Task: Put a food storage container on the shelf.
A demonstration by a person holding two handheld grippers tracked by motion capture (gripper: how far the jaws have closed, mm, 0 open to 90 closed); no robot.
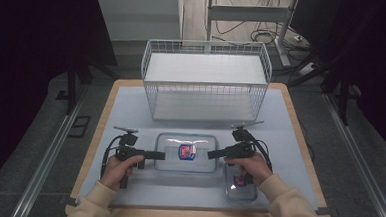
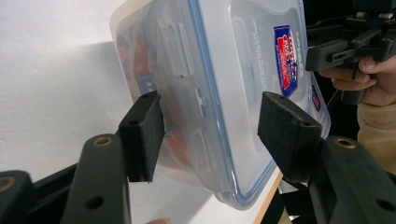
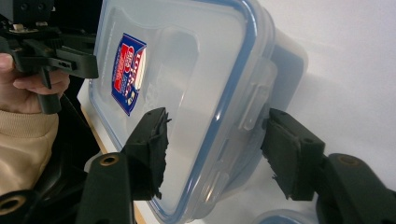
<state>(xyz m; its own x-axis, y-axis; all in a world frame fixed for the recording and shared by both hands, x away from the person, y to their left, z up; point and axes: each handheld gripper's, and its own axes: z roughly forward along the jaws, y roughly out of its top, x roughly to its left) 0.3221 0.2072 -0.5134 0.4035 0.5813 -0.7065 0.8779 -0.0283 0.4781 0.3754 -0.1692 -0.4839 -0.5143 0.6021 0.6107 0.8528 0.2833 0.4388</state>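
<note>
Your bench (image 1: 131,100) carries a white wire basket (image 1: 206,81) at its twelve o'clock edge. Nearer you, at the centre, lies the clear lidded container (image 1: 187,152) with a blue seal and a red-and-blue label. A smaller lidded container (image 1: 240,187) sits at five o'clock, partly under your right hand. Your left tongs (image 1: 161,155) straddle the big container's nine o'clock end, your right tongs (image 1: 211,153) its three o'clock end. Both pairs stand open, their pads (image 2: 142,135) just clear of the latches.

Small container (image 1: 241,186) half-hidden by hand (image 1: 252,166).
</note>
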